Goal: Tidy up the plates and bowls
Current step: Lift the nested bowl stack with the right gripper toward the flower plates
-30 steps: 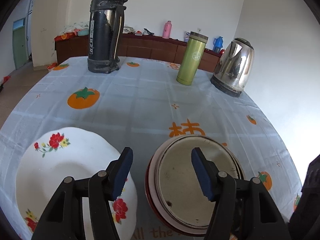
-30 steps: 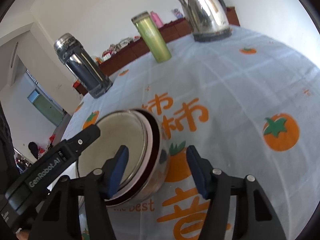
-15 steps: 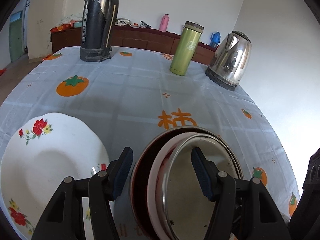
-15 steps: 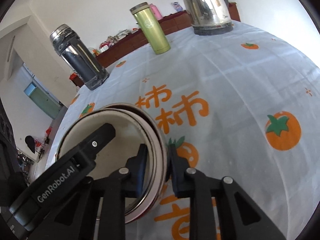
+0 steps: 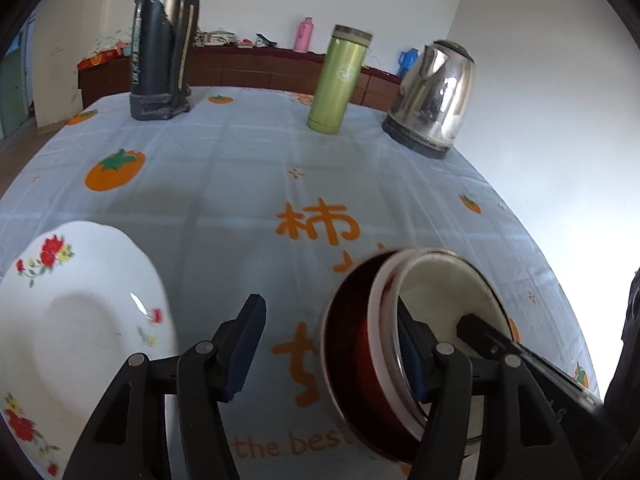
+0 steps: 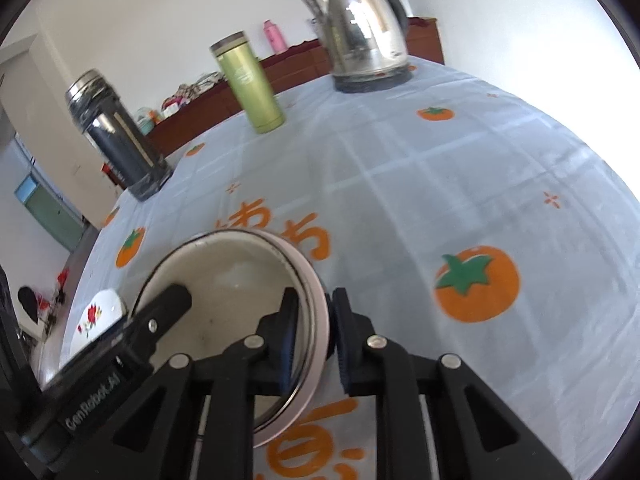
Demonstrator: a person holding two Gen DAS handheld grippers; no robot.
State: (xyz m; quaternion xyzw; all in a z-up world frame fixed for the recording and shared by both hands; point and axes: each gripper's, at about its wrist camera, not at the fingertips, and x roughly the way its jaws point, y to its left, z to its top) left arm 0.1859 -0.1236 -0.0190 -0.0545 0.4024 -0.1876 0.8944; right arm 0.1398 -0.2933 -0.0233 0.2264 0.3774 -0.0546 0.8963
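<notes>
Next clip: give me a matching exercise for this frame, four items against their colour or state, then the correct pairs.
Items:
1. right claw
2. left claw
3. flowered plate
4. slim flask

States:
A. green, standing upright
B. open, holding nothing
C. white, lying on the tablecloth
D. shut on the rim of the stacked bowls

Pairs: 1-D, 2-B, 3-C, 4-A

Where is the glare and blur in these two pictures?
Left wrist view: the wall at right is blown out white, and the tilted bowls and floral plate are motion-smeared. Right wrist view: glare washes the tablecloth's right edge.
</notes>
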